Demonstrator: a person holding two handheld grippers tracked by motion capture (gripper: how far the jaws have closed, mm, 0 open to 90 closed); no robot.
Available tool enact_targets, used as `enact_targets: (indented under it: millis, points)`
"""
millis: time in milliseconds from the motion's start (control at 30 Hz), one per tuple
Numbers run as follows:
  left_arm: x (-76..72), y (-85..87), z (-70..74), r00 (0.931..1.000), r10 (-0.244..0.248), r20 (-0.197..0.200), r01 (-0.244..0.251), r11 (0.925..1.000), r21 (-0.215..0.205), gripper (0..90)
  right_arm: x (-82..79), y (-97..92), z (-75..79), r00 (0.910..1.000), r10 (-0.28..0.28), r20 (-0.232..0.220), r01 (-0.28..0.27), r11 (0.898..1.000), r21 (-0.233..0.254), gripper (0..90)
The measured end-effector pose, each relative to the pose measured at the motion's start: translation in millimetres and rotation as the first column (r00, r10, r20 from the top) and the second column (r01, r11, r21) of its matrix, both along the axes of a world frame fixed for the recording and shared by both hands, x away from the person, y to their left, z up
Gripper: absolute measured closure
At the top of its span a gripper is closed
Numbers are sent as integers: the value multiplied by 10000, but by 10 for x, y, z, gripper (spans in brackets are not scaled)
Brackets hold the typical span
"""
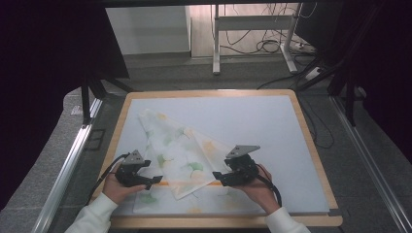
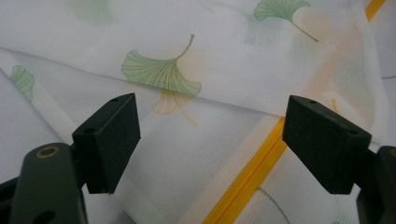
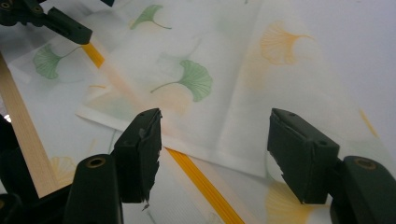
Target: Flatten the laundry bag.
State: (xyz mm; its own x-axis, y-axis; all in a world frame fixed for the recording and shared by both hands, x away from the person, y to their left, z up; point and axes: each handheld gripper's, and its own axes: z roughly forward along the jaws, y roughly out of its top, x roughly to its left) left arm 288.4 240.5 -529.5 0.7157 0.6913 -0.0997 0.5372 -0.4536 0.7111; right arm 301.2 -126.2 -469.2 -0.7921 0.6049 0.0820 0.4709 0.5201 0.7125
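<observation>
A sheer white cloth printed with green and orange ginkgo leaves lies partly folded on the table's near half. A yellow stripe runs along it. My left gripper hovers at the cloth's near left, open, its jaws spread over the fabric. My right gripper is open at the near right, jaws on either side of a folded corner and the yellow stripe. The left gripper appears far off in the right gripper view. Nothing is held.
The table has a pale mat inside a wooden rim. Its wooden edge lies close beside the right gripper. Beyond the table stand a white desk frame, floor cables and dark stands.
</observation>
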Motion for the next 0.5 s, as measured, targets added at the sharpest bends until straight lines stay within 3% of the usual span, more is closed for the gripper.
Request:
enact_targets:
  millis: [500]
  points:
    - [2, 33, 11, 9999, 102, 20, -102, 9999, -60, 189, -53, 302, -75, 9969, 717, -316, -716, 9974, 43, 347]
